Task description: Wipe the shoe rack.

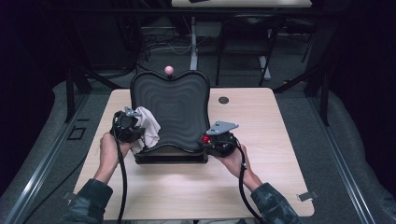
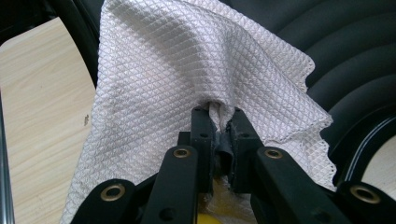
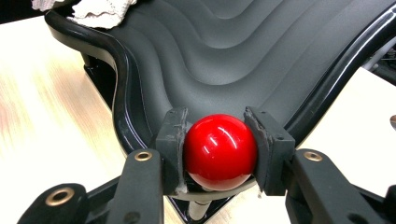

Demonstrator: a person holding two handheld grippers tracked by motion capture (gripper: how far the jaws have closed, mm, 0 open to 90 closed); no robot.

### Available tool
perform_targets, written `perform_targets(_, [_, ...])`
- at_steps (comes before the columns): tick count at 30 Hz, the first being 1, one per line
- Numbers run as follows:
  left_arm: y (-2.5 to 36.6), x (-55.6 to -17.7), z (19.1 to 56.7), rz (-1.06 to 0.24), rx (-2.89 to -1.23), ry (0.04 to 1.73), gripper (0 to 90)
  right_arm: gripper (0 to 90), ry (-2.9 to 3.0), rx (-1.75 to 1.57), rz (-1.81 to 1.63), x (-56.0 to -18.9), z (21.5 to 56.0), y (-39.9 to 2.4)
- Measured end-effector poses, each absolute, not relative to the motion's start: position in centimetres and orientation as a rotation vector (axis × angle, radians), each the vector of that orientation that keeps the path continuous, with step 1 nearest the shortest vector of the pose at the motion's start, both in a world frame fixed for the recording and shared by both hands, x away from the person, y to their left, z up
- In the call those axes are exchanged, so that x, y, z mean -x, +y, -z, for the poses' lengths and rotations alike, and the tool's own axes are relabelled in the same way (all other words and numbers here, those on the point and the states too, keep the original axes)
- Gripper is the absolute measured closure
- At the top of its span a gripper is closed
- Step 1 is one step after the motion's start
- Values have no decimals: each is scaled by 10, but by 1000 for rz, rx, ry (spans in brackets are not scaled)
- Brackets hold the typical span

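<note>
A black ridged seat-shaped tray [image 1: 175,109] stands tilted on the wooden table, with a pink ball knob [image 1: 169,70] at its far edge. My left gripper [image 1: 133,122] is at the tray's left side, shut on a white quilted cloth [image 1: 148,125]. In the left gripper view the cloth [image 2: 187,70] is pinched between the jaws of the left gripper [image 2: 219,123] and drapes over the tray's ridges [image 2: 345,56]. My right gripper [image 1: 208,139] is at the tray's near right corner, shut on a red ball knob [image 3: 220,150]. The ridged tray surface [image 3: 243,51] lies beyond the knob, with the right gripper [image 3: 219,149] around it.
The light wooden table [image 1: 261,182] has a small round dark grommet [image 1: 223,100] right of the tray. A black base block [image 1: 170,158] sits under the tray's near edge. Dark frame legs and cables stand beyond the table's far side.
</note>
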State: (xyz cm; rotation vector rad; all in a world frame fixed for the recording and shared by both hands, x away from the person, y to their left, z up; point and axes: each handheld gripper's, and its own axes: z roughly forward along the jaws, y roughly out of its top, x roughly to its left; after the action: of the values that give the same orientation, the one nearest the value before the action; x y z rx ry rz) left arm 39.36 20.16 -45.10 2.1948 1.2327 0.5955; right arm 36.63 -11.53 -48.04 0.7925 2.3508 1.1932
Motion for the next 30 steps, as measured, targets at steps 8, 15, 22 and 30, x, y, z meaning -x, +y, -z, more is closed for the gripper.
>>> perform_targets(8, [199, -389, 453, -573, -2228, 1218, 833, 600, 2348, -786, -1193, -366, 481, -116])
perform_targets(15, [198, -383, 456, -557, -2251, 1207, 833, 600, 2343, -780, -1201, -366, 481, -116])
perform_targets(22, [197, -374, 460, -528, -2299, 1185, 834, 600, 2344, -776, -1205, -367, 481, -116])
perform_targets(30, [196, -376, 459, -527, -2307, 1189, 833, 600, 2345, -778, -1206, -367, 481, -116])
